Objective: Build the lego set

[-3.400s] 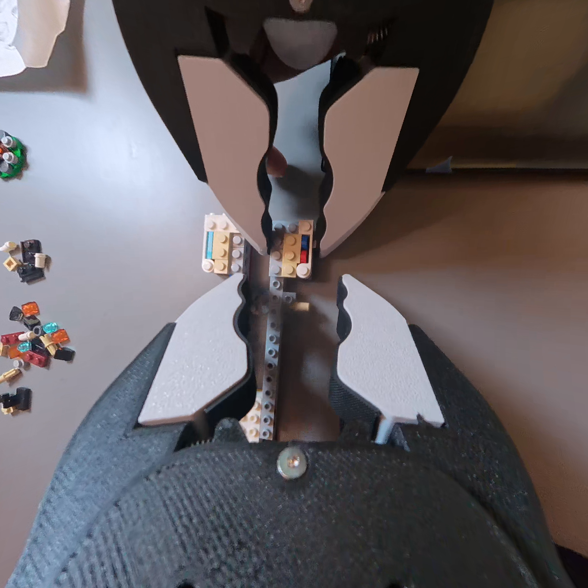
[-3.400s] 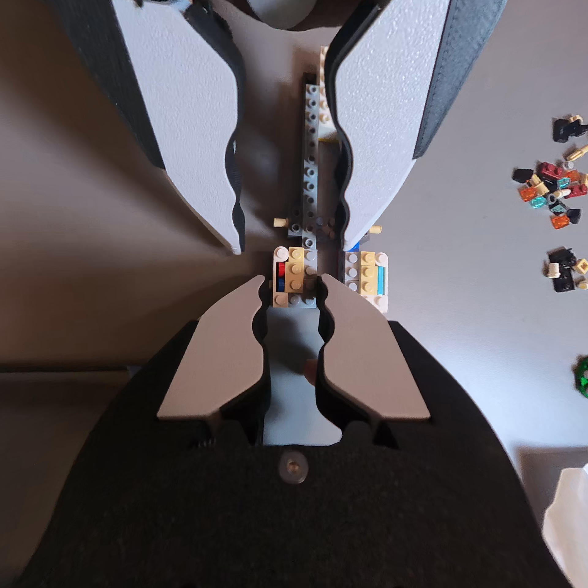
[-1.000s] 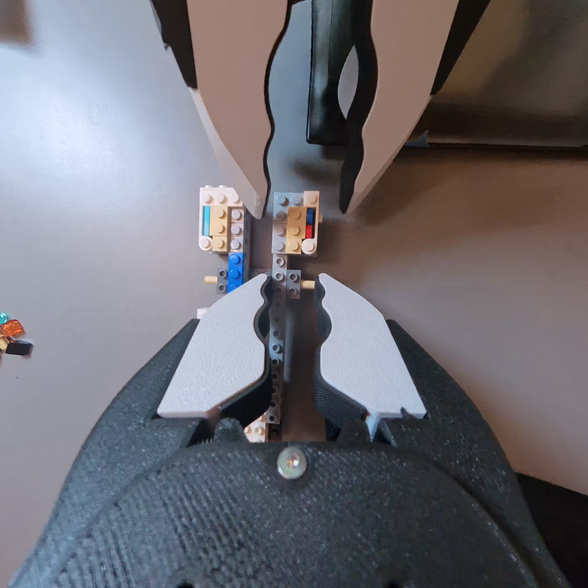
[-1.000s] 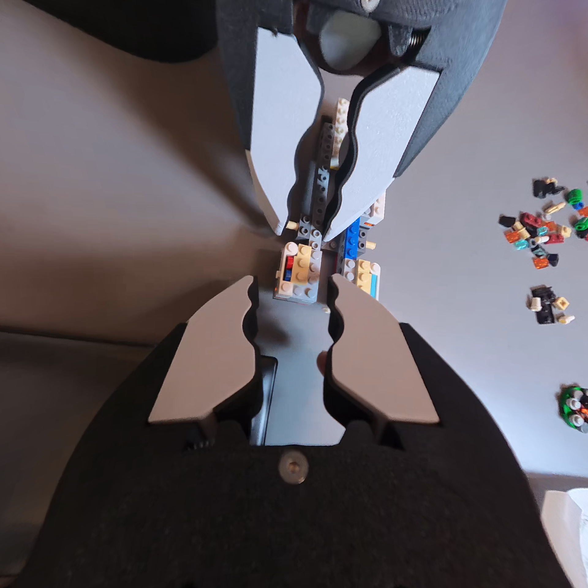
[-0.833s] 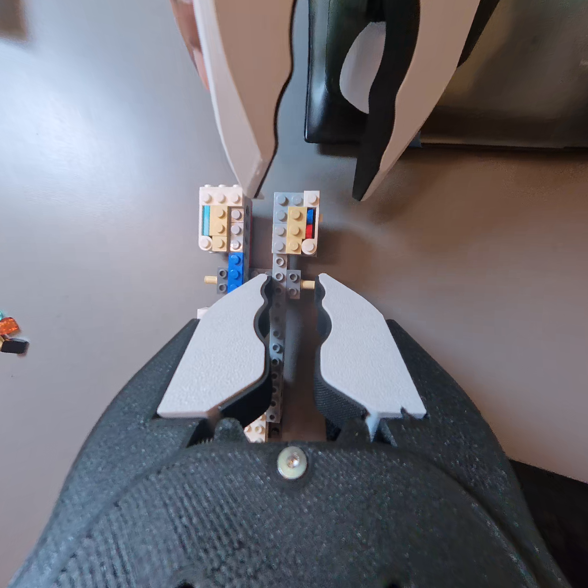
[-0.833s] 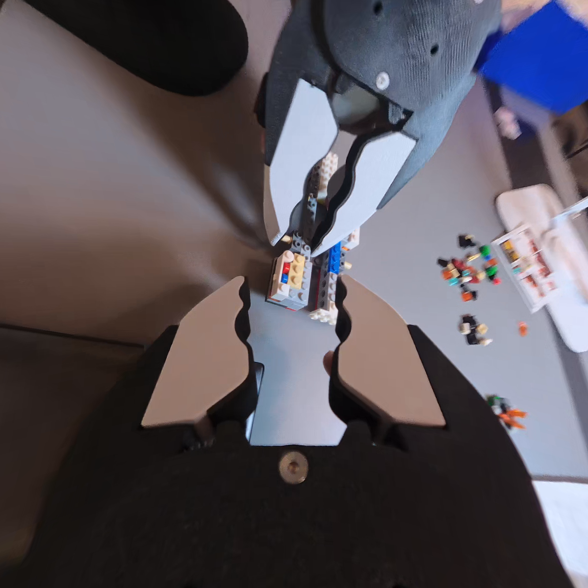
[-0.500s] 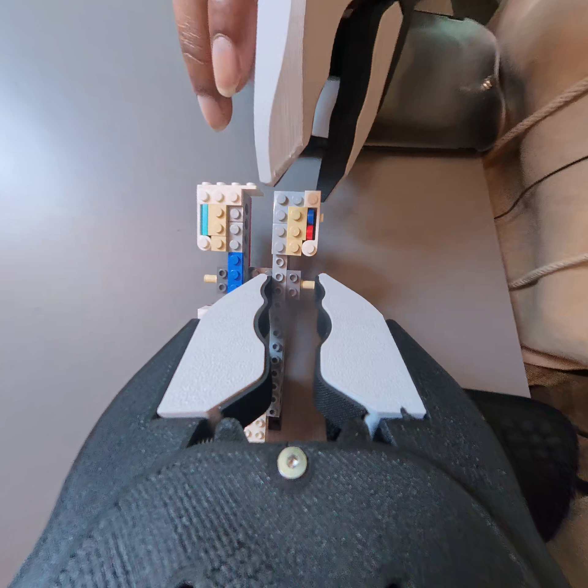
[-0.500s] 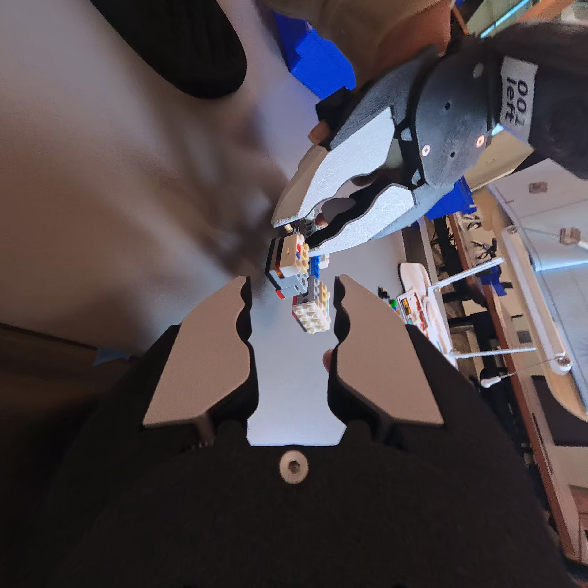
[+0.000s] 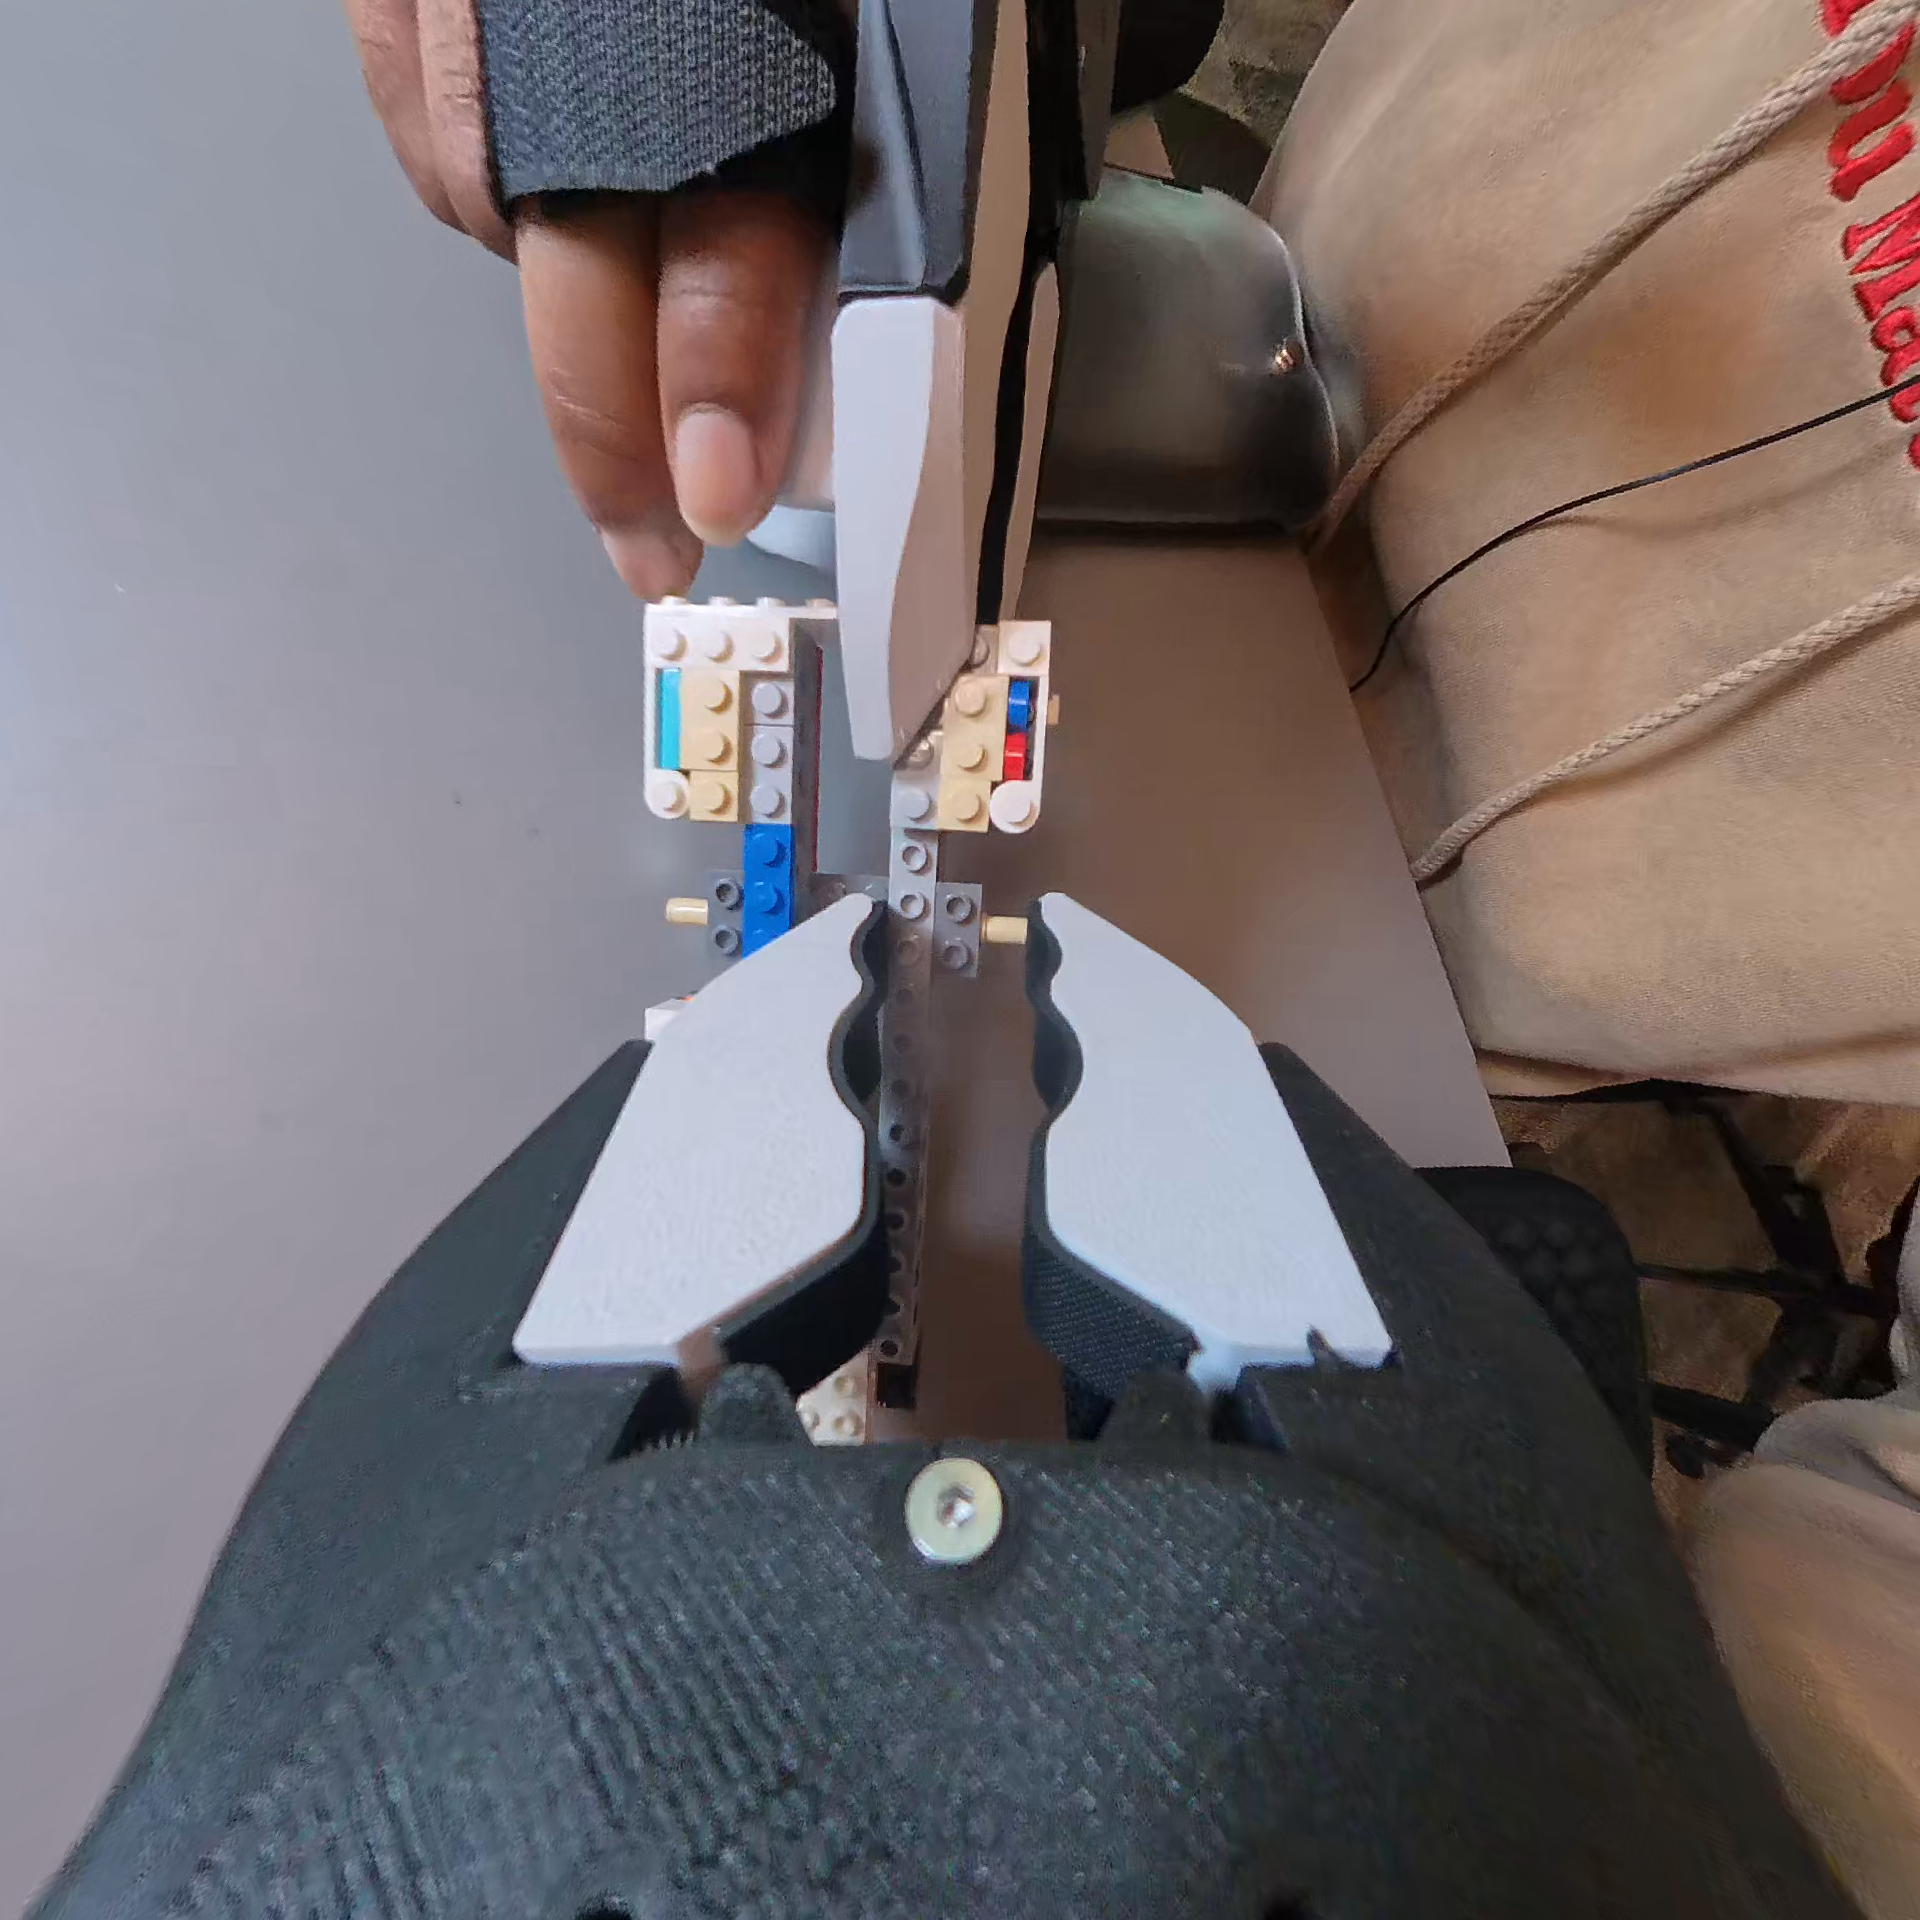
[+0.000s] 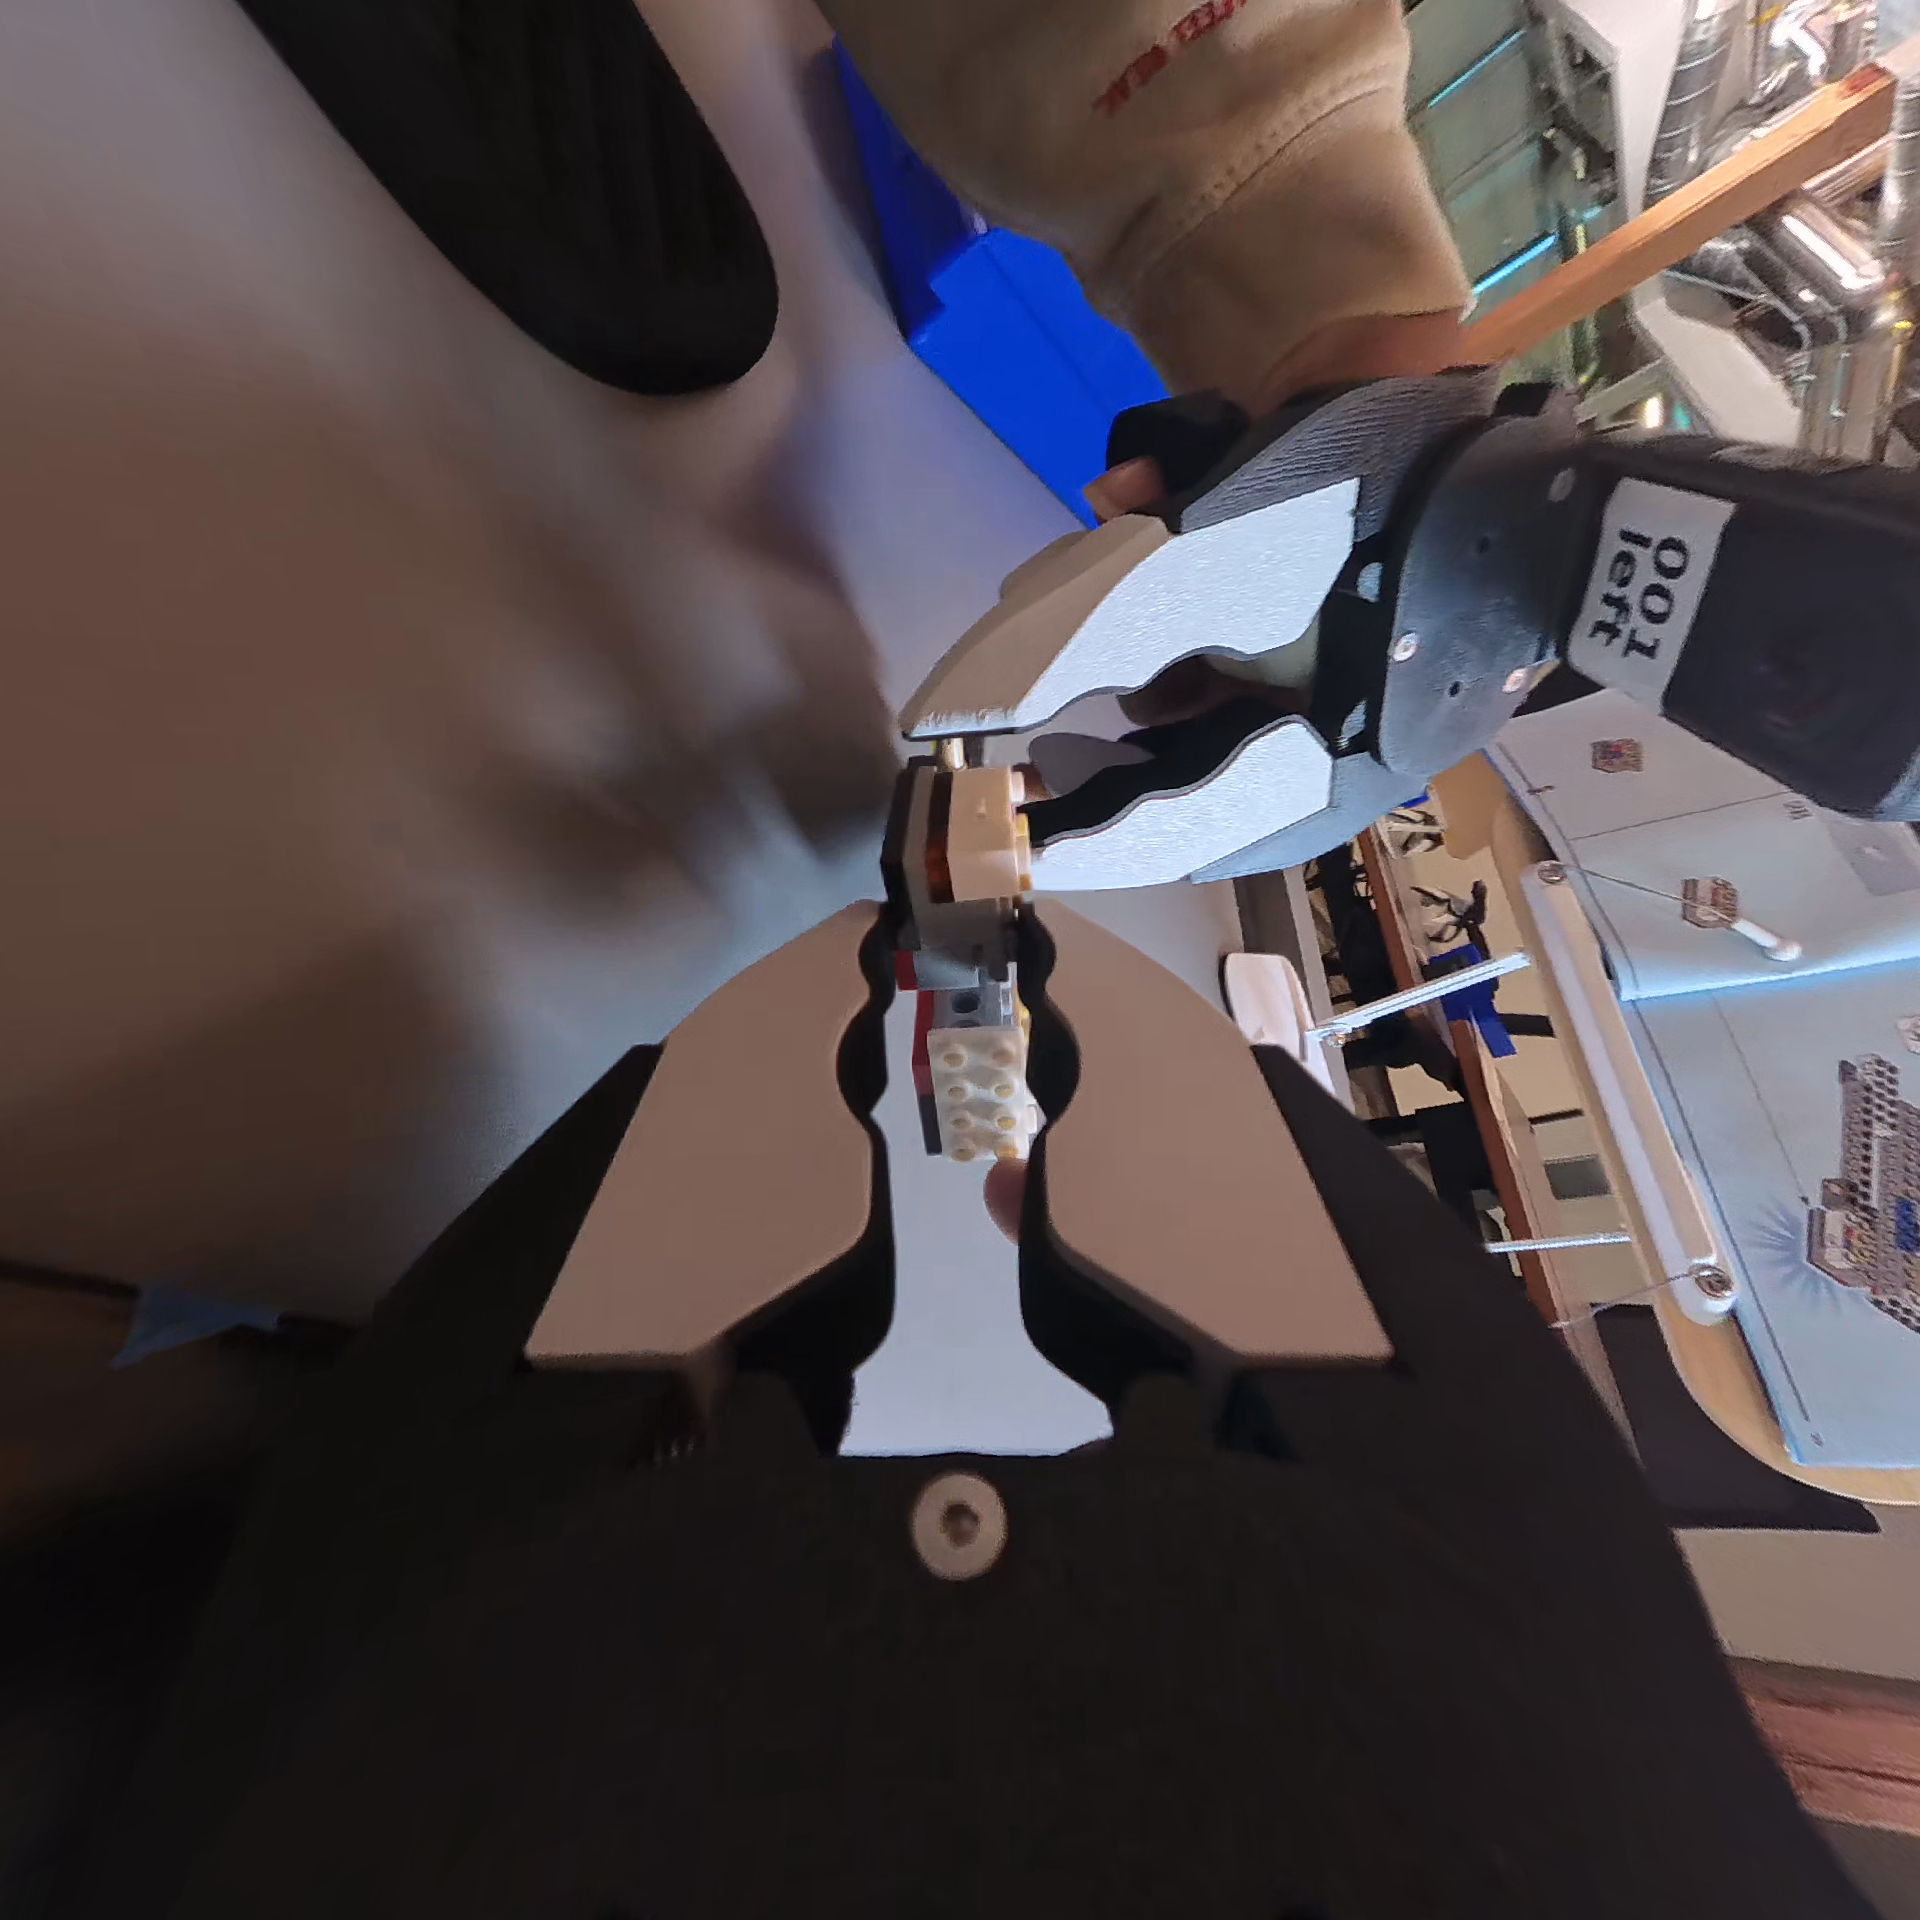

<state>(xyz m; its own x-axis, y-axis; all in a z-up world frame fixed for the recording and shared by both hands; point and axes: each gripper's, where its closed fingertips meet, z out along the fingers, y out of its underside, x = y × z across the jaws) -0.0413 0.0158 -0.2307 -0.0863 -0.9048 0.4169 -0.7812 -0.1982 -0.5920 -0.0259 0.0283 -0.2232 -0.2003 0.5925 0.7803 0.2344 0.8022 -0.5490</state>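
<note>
Grey, tan, white and blue plastic brick assembly (image 9: 831,748): two studded blocks side by side at the head of a long grey studded beam (image 9: 906,1122), with small tan pegs projecting at each side. Location: held in the air above the pale grey table (image 9: 208,727), clear of its surface and toward the edge nearest the seated person.

Left gripper (image 9: 951,914), grey fingers on black body: clenched on the grey beam, which runs back between its fingers; one finger touches the beam, the other stands a little off in the left wrist view.

Right gripper (image 10: 951,930), same pattern: turned on edge and entering the slot between the two blocks. In its own view the fingers flank the grey and white end of the assembly; whether they pinch it cannot be told. A bare fingertip (image 9: 712,457) of the holding hand rests just beside the left block.

Handling note (judgement): the step appears to be seating or squeezing the two halves together. Keep the left grasp firm on the beam, press squarely along the stud axis, and avoid levering sideways, which could split the blocks.

Periphery: open instruction booklet (image 10: 1766,1143) at the far table edge; beige sweatshirt (image 9: 1610,520) alongside.
</note>
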